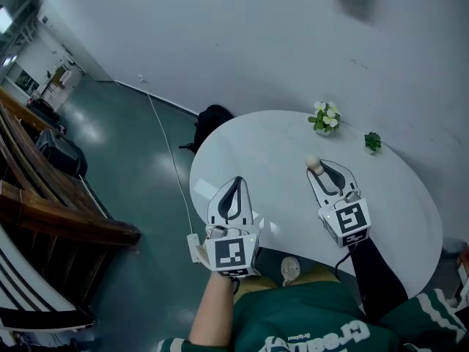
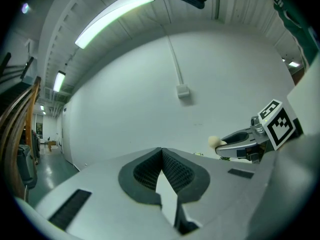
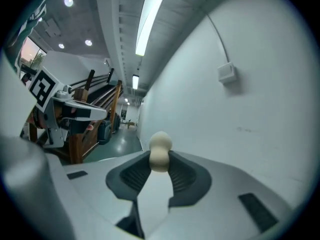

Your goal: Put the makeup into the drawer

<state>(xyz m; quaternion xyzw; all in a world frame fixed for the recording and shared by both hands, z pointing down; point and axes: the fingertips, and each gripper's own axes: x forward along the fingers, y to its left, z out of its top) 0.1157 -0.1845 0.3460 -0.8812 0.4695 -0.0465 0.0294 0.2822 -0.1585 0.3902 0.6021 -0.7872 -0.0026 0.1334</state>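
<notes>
The right hand-held gripper is over the middle of the white counter, its jaws narrow and clamped on the makeup, a small beige peanut-shaped sponge; the pads grip the sponge's lower lobe and the upper lobe stands out past the jaw tips; in its own view this gripper looks roughly level at the pale wall. The left hand-held gripper is over the counter's near-left edge, partly past the rim and above the floor; its jaws are closed tip to tip with nothing between them. The two grippers are well apart, side by side, with bare counter top between them and ahead of them. A small pot of white flowers and a little green plant stand near the far edge, close to the wall; both are beyond the right gripper and apart from it. The counter's rim curves round on the left and near side; its right end runs close to the wall. Off the left edge the grey-green floor lies open; a thin pale cable runs across it toward the counter's near-left rim, and a black bag sits on the floor just beside the far-left rim. Dark wooden rails line the floor's far left side.
</notes>
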